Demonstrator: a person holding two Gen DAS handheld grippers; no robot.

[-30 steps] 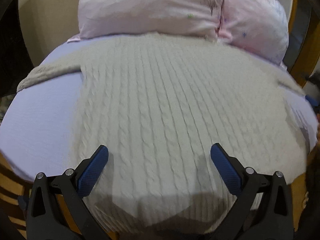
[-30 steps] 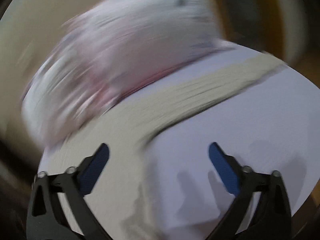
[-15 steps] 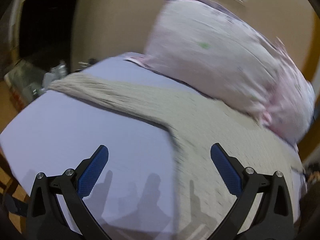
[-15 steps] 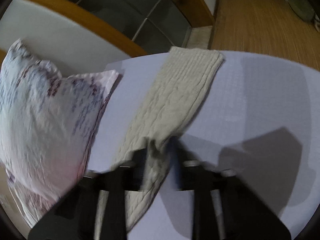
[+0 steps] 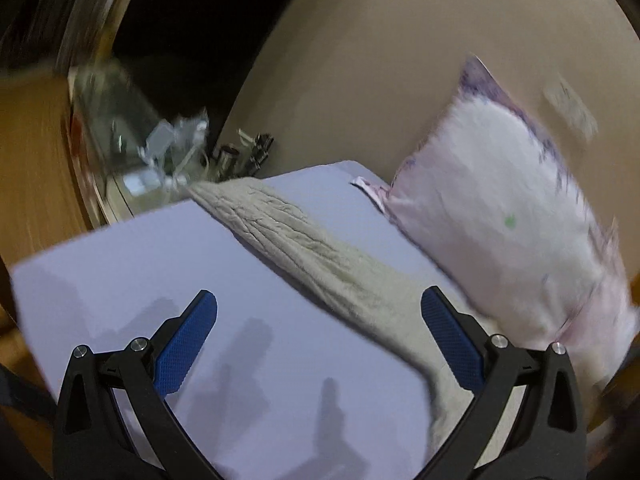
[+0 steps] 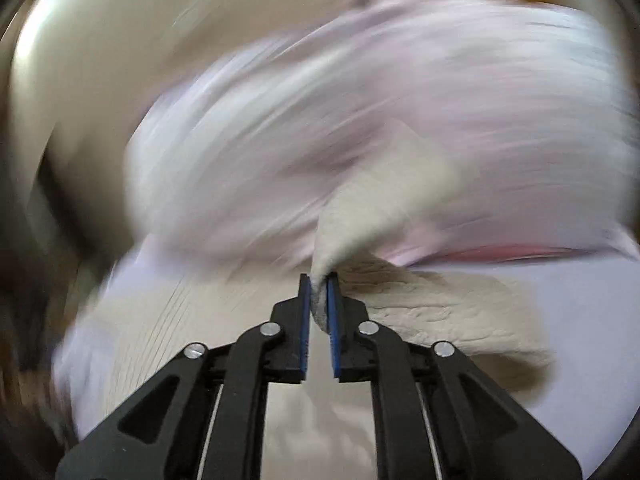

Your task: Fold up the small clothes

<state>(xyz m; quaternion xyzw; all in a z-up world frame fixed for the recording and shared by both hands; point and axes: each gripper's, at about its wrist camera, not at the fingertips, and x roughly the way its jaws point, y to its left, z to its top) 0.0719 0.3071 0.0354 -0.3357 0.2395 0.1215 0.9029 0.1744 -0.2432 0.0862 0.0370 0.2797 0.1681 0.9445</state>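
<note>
Left wrist view: the cream cable-knit sweater (image 5: 316, 256) lies on the lavender sheet (image 5: 168, 264), its sleeve running from the far left, ahead of the tongs, down toward the right finger, where the knit widens and passes under and behind that finger's blue pad. The left gripper (image 5: 320, 344) is spread wide — released, nothing between its fingers — and hovers above the sheet, with the bare lavender surface filling most of the gap and the sleeve crossing only the far right part of it. A pink pillow (image 5: 508, 220) sits ahead and to the right, just beyond the sleeve. Further ahead to the left, past the sheet's edge, there is some clutter (image 5: 188, 152) too blurred to identify.

Right wrist view: the right gripper (image 6: 319, 284) is clenched on a pinch of the sweater (image 6: 432, 312), the grey-cream knit squeezed between the two blue pads with only a thin slit left. From the pinch a flap of the fabric rises up and to the right of the fingertips, blurred by motion. More of the knit lies flat on the sheet (image 6: 592, 312) to the right of the fingers and also to the left. The pillow (image 6: 360, 128) fills the space ahead — heavily smeared.
</note>
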